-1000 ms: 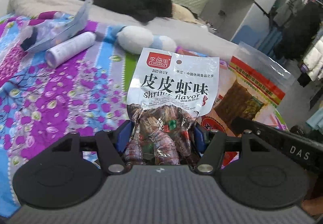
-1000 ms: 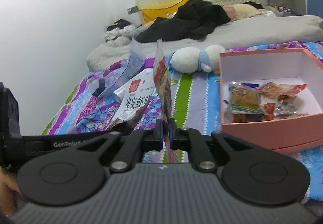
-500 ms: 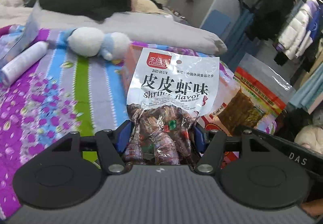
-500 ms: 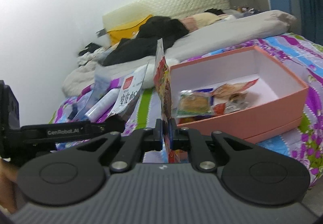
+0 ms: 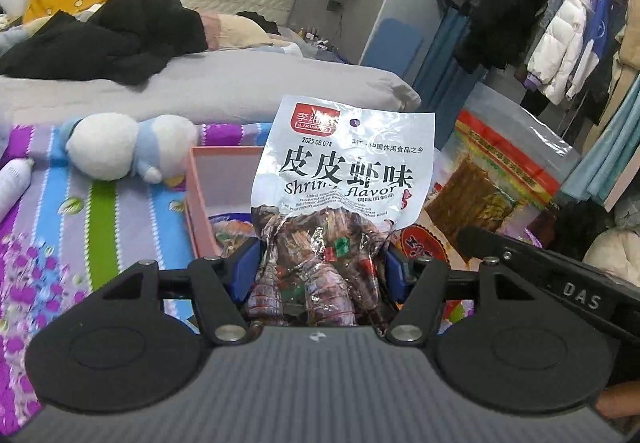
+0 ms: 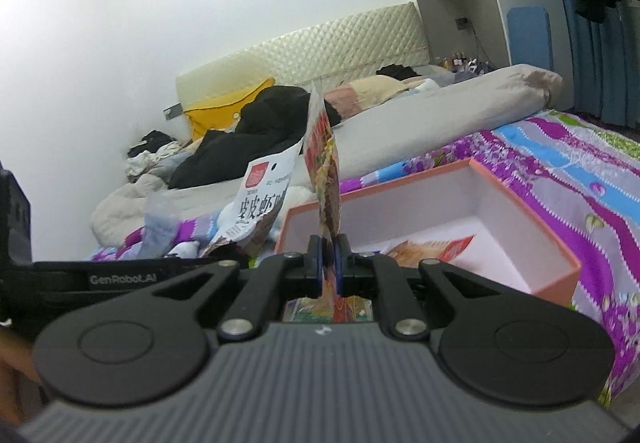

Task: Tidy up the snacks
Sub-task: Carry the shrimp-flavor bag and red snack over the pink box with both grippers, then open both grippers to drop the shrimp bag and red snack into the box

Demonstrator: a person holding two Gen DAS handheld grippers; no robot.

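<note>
- Above the pink box (image 5: 198,203), the left gripper (image 5: 322,267) clamps a shrimp packet (image 5: 344,171) reading "Shrimp flavor", "2025 08 07".
- Right gripper (image 6: 328,263), nearly together, pinches a red packet (image 6: 324,159) edge-on over the box.

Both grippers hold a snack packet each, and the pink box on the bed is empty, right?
Not empty. The right wrist view shows at least one snack packet already lying in the pink box. The rest holds: the left gripper grips the shrimp-flavor packet, the right gripper a red packet.
</note>
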